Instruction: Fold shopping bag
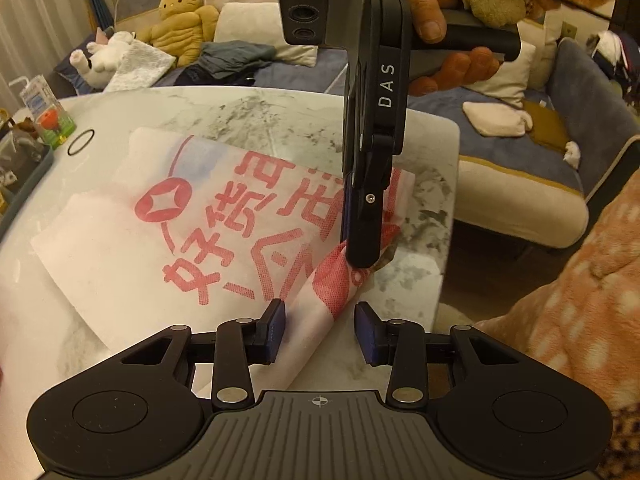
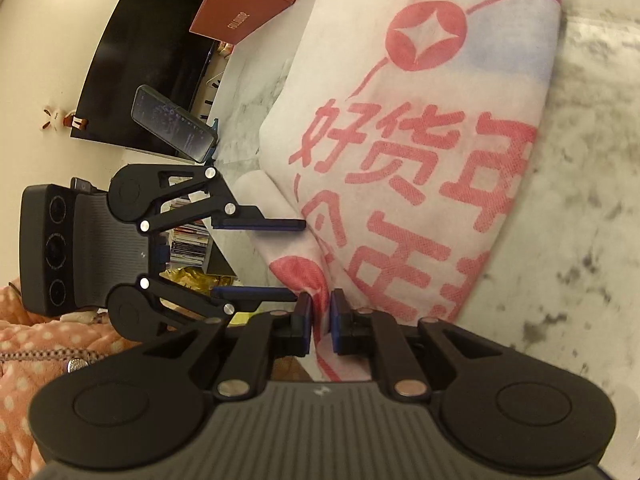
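Shopping bag (image 1: 168, 216), white with red print, lies flat on your marble table (image 1: 280, 112). Your right gripper (image 2: 320, 316) pinches its bunched corner at six o'clock. Your left gripper (image 1: 320, 332) stands open, fabric loose between its pads (image 1: 276, 332), untouched.

The right gripper (image 2: 320, 320) is seen turned on its side, its jaws nipped almost together on a thin fold of the bag (image 2: 420, 140). The left gripper (image 1: 320, 330) is held just beside it with jaws apart, straddling the fabric without pressing it. A hand (image 1: 440, 20) is wrapped round the right gripper's handle.
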Demonstrator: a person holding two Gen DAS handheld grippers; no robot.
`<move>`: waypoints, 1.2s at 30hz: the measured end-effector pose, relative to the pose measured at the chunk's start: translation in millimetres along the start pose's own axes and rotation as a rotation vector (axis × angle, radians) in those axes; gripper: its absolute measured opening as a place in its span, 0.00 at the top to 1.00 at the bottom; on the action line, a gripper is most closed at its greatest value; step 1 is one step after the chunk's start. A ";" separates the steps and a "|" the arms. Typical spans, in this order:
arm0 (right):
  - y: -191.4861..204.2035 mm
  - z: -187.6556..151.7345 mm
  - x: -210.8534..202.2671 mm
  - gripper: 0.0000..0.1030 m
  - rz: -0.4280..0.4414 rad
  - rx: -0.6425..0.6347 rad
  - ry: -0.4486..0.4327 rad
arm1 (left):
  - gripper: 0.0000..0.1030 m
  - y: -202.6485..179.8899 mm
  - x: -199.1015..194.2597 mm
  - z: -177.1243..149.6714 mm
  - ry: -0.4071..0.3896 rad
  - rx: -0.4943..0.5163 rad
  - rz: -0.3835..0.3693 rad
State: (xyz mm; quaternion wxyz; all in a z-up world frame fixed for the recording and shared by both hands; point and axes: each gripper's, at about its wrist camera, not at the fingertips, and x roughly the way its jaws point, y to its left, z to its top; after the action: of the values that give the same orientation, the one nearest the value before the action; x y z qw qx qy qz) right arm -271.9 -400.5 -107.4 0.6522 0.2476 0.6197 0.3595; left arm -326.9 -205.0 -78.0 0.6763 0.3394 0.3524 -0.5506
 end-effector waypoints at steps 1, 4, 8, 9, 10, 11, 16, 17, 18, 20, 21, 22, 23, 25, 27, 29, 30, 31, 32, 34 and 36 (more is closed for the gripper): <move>1.6 -1.8 0.2 0.92 0.000 -0.003 0.000 | 0.62 5.9 -0.8 -1.7 -0.007 -0.045 -0.024; 1.8 8.1 -1.2 0.92 -0.004 -0.005 -0.008 | 0.62 33.0 0.8 -7.5 -0.026 -0.219 -0.110; 13.0 7.7 -3.8 0.87 -0.066 -0.053 -0.038 | 0.62 56.5 5.7 -8.4 -0.004 -0.333 -0.191; 25.1 5.0 -5.8 0.83 -0.126 -0.111 -0.054 | 0.62 61.3 6.0 -10.0 0.000 -0.370 -0.213; 40.9 1.2 -8.0 0.67 -0.208 -0.192 -0.074 | 0.62 65.6 6.1 -13.2 0.002 -0.415 -0.237; 59.4 -5.4 -9.3 0.42 -0.306 -0.290 -0.094 | 0.62 70.3 6.4 -16.1 0.003 -0.458 -0.261; 130.7 -67.6 17.6 0.39 -0.678 -0.960 -0.092 | 0.62 77.7 8.6 -23.7 0.002 -0.518 -0.321; 136.6 -72.3 35.2 0.54 -0.752 -1.058 -0.061 | 0.62 77.7 8.4 -24.4 0.002 -0.516 -0.324; 138.4 -75.1 51.8 0.64 -0.823 -1.136 -0.029 | 0.62 77.7 7.8 -25.4 -0.001 -0.515 -0.325; 134.7 -75.3 70.2 0.79 -0.877 -1.196 0.001 | 0.62 77.3 6.3 -28.1 -0.008 -0.519 -0.325; 132.7 -73.0 72.0 0.83 -0.864 -1.183 -0.003 | 0.62 76.9 5.5 -29.5 -0.011 -0.521 -0.320; 130.8 -70.7 73.9 0.89 -0.852 -1.171 -0.007 | 0.62 75.6 4.0 -29.5 -0.014 -0.514 -0.308; 129.2 -65.5 72.5 0.92 -0.818 -1.122 -0.012 | 0.62 72.2 1.5 -28.9 -0.017 -0.491 -0.290; 125.6 -49.2 62.7 0.93 -0.698 -0.951 -0.021 | 0.62 62.2 -3.2 -25.9 -0.034 -0.403 -0.230; 115.8 -34.0 50.9 0.94 -0.588 -0.797 -0.013 | 0.62 50.5 -9.3 -27.5 -0.059 -0.344 -0.164; 102.1 -18.3 39.5 0.93 -0.499 -0.658 -0.001 | 0.62 41.7 -17.8 -32.0 -0.081 -0.313 -0.106; 95.5 -11.1 35.2 0.93 -0.457 -0.599 0.006 | 0.62 39.4 -22.3 -34.0 -0.100 -0.309 -0.086; 89.4 -4.4 32.2 0.93 -0.417 -0.548 0.015 | 0.62 38.9 -27.1 -35.9 -0.124 -0.317 -0.072; 83.2 2.1 29.6 0.93 -0.379 -0.502 0.024 | 0.62 39.2 -30.7 -37.4 -0.144 -0.328 -0.067; 71.0 13.9 25.7 0.93 -0.312 -0.417 0.043 | 0.62 42.2 -34.2 -40.0 -0.161 -0.353 -0.068; 58.2 26.3 24.3 0.94 -0.254 -0.334 0.066 | 0.62 44.2 -33.6 -42.5 -0.155 -0.371 -0.062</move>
State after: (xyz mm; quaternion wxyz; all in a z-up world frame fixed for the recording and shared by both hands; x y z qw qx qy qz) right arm -256.0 -342.4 -75.1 0.7037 0.0437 0.5988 0.3800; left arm -292.6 -144.8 -68.5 0.7350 0.1545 0.4049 -0.5214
